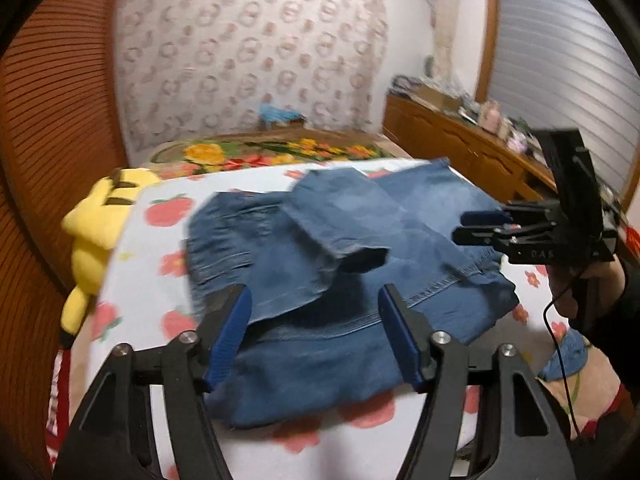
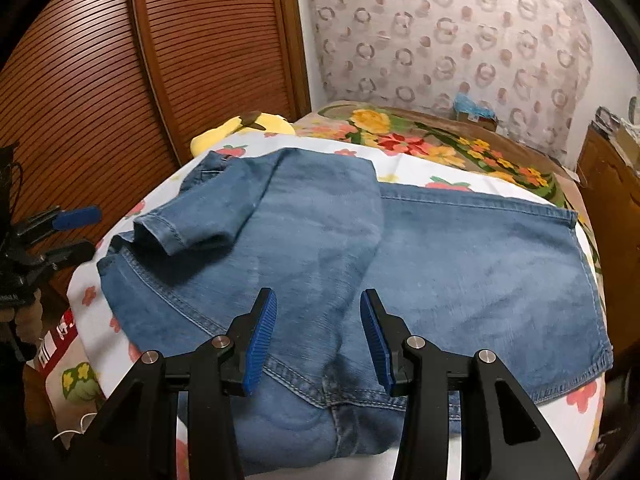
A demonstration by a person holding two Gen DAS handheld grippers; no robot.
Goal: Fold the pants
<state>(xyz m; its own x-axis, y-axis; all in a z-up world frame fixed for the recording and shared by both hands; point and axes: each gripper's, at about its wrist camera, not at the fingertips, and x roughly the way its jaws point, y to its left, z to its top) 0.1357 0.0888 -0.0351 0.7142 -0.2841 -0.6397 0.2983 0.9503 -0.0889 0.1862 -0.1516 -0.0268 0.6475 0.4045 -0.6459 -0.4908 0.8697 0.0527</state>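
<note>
A pair of blue jeans lies on a white strawberry-print sheet on the bed. One leg is folded back over the rest, and its cuff lies loosely open. My left gripper hovers open just above the near edge of the denim, nothing between its blue pads; it also shows at the left edge of the right wrist view. My right gripper stands open over the crotch seam, its pads clear of the cloth. The left wrist view shows it from the side.
A yellow plush toy sits at the bed's edge beside louvred wooden doors. A floral blanket covers the far bed. A cluttered wooden dresser stands right. A person's hand holds the right gripper.
</note>
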